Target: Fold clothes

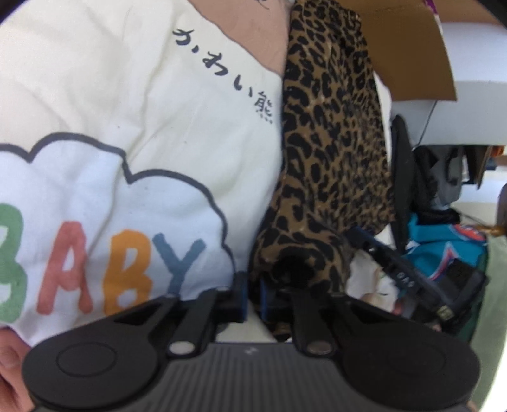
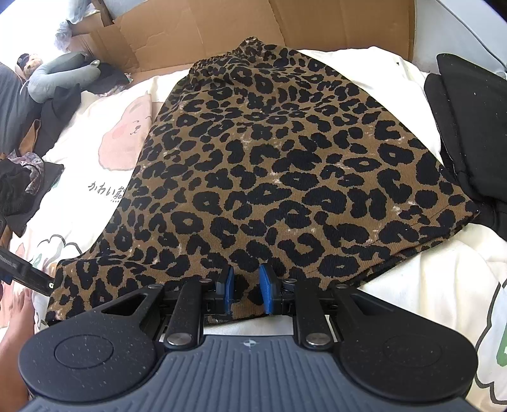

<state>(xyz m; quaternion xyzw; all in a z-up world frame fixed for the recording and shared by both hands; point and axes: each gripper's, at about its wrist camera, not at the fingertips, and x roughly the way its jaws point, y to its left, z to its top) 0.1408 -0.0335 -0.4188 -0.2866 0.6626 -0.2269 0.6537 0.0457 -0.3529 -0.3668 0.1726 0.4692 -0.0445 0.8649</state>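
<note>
Evidently leopard skirt [image 2: 269, 164] spread flat on cream bedding [image 2: 412, 285]; hem flanked by parted right gripper [image 2: 246, 285] fingers, corner pinched in left gripper [image 1: 253, 294], presumably for fold.

Leopard-print garment [image 2: 269, 164]: tan-brown ground, black blotchy rosettes, a few pale flecks; fills centre of right wrist view, runs down centre-right of left wrist view.
Bedding [image 2: 412, 294] under it: cream-white, printed with a pale pink bear, black Japanese script, a grey-outlined cloud.
In left wrist view, lower left, cloud is white with "BABY" letters [image 1: 104, 272] in green, salmon, orange, blue.
Cardboard [image 2: 221, 28], top of frame: plain brown.
Black garment [image 2: 469, 133], right edge.
Neck pillow [image 2: 60, 76], upper left: grey.
Teal cloth [image 1: 443, 247], right of left wrist view.
Right gripper [image 2: 246, 286]: black body, blue pads [image 2: 265, 291].
</note>
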